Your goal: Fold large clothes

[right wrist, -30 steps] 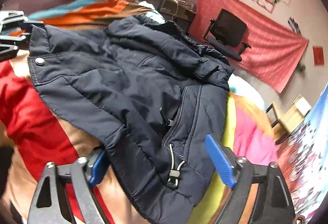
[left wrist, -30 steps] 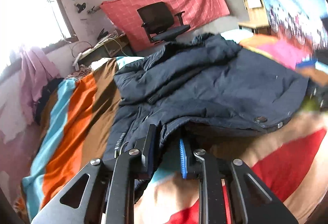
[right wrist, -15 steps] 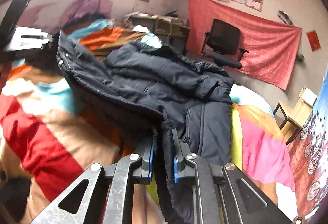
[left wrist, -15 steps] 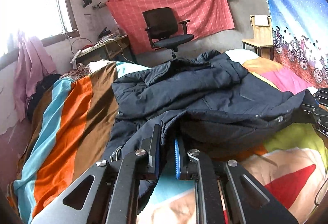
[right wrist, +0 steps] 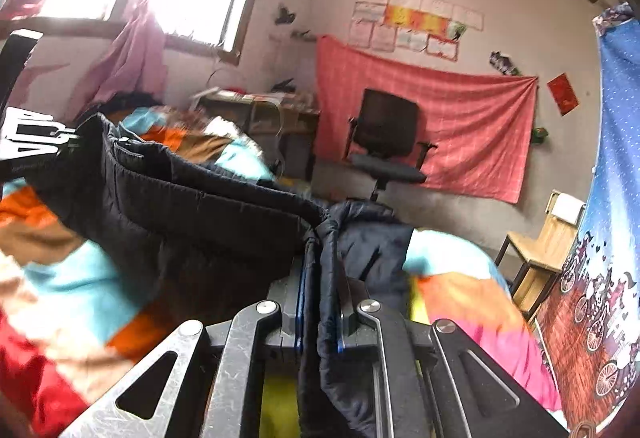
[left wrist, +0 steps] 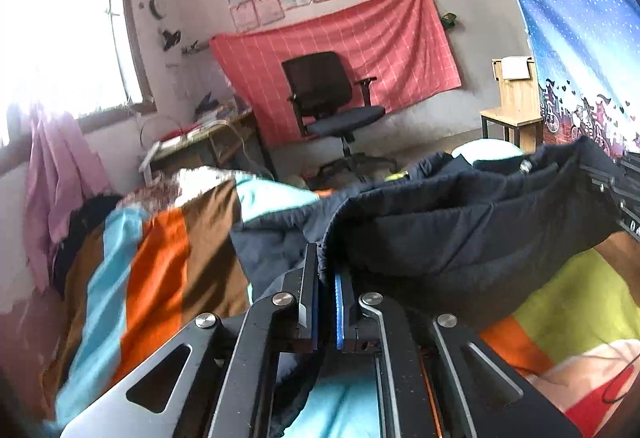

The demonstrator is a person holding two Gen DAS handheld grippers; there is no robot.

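Observation:
A dark navy padded jacket [left wrist: 460, 230] hangs stretched between my two grippers above the bed. My left gripper [left wrist: 327, 270] is shut on one corner of its hem, the cloth pinched between the blue pads. In the right wrist view the jacket [right wrist: 192, 213] runs leftward, and my right gripper [right wrist: 322, 254] is shut on the opposite hem corner, with a fold of fabric hanging down between the fingers. Each gripper shows at the far edge of the other's view. The rest of the jacket trails onto the bed behind the raised edge.
The bed is covered by a bright patchwork blanket [left wrist: 160, 278] of orange, brown, cyan and red. Beyond it stand a black office chair [left wrist: 328, 97], a cluttered desk [left wrist: 200, 141] under the window, and a wooden chair [left wrist: 516, 109] by a blue curtain.
The right gripper closed on the jacket's hem. Both grippers rose, lifting the jacket's near edge off the blanket until it hangs taut between them.

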